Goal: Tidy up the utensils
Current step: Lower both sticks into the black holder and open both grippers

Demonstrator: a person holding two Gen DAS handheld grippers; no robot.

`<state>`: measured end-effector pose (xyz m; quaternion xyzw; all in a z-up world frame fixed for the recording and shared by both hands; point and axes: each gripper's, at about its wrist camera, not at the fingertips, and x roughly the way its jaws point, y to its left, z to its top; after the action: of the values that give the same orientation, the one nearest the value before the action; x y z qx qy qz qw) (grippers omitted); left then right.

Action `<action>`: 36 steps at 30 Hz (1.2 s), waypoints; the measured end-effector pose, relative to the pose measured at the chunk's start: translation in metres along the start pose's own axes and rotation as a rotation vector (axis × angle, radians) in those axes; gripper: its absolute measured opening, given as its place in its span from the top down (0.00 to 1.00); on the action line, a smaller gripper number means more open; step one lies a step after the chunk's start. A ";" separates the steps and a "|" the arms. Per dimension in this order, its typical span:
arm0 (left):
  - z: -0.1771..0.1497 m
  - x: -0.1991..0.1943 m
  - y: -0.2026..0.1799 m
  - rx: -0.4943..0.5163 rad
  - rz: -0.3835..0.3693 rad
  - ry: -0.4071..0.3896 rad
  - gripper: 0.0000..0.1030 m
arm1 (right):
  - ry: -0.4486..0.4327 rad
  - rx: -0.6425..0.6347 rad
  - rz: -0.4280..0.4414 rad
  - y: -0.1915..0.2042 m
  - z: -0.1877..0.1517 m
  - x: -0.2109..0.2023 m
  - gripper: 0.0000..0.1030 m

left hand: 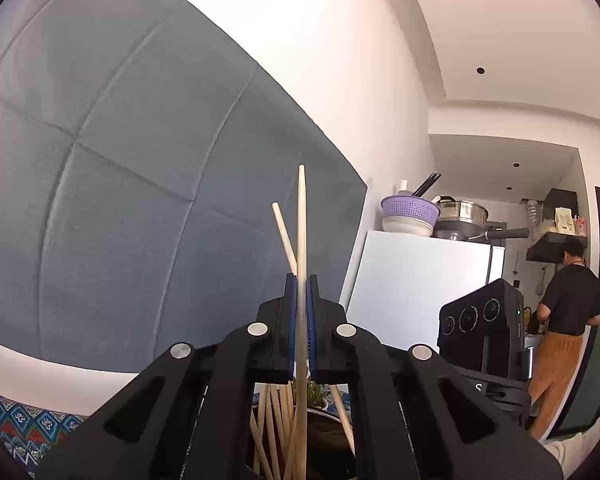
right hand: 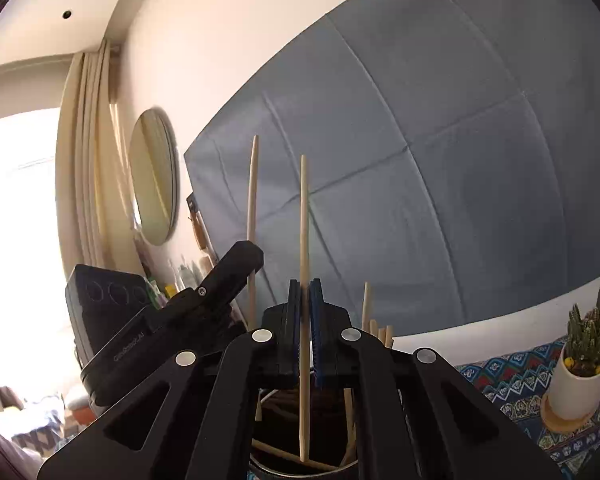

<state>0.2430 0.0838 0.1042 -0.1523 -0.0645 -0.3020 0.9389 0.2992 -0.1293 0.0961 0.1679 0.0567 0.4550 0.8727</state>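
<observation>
My left gripper (left hand: 301,280) is shut on a pale wooden chopstick (left hand: 301,216) that stands upright between the blue pads; a second chopstick (left hand: 284,236) leans just behind it. Below it, several chopsticks (left hand: 272,424) stand in a dark holder (left hand: 328,428). My right gripper (right hand: 305,284) is shut on another upright chopstick (right hand: 304,216), its lower tip inside the dark round holder (right hand: 324,468). The left gripper's body (right hand: 204,300) shows at the left of the right wrist view, with its chopstick (right hand: 253,200) sticking up. Loose chopsticks (right hand: 374,326) stand behind.
A grey-blue padded panel (left hand: 140,160) fills the background. A potted cactus (right hand: 588,340) stands on a patterned cloth (right hand: 512,376) at the right. A black device (left hand: 484,320), a white fridge (left hand: 412,280) with bowls, and a person (left hand: 568,320) are to the right of the left wrist view.
</observation>
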 end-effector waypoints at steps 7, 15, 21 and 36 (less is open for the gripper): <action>-0.007 0.004 -0.007 0.072 0.031 0.065 0.95 | 0.070 -0.084 -0.067 0.010 -0.002 -0.003 0.95; -0.002 0.012 -0.009 0.115 0.203 0.228 0.95 | 0.212 -0.207 -0.166 0.024 -0.004 -0.011 0.95; -0.004 0.018 -0.003 0.082 0.266 0.339 0.95 | 0.368 -0.267 -0.241 0.033 -0.004 -0.001 0.95; -0.007 0.025 -0.013 0.180 0.347 0.512 0.95 | 0.623 -0.354 -0.302 0.044 -0.006 0.033 0.95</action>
<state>0.2557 0.0581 0.1062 0.0038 0.1742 -0.1592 0.9718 0.2823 -0.0776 0.1072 -0.1416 0.2637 0.3534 0.8863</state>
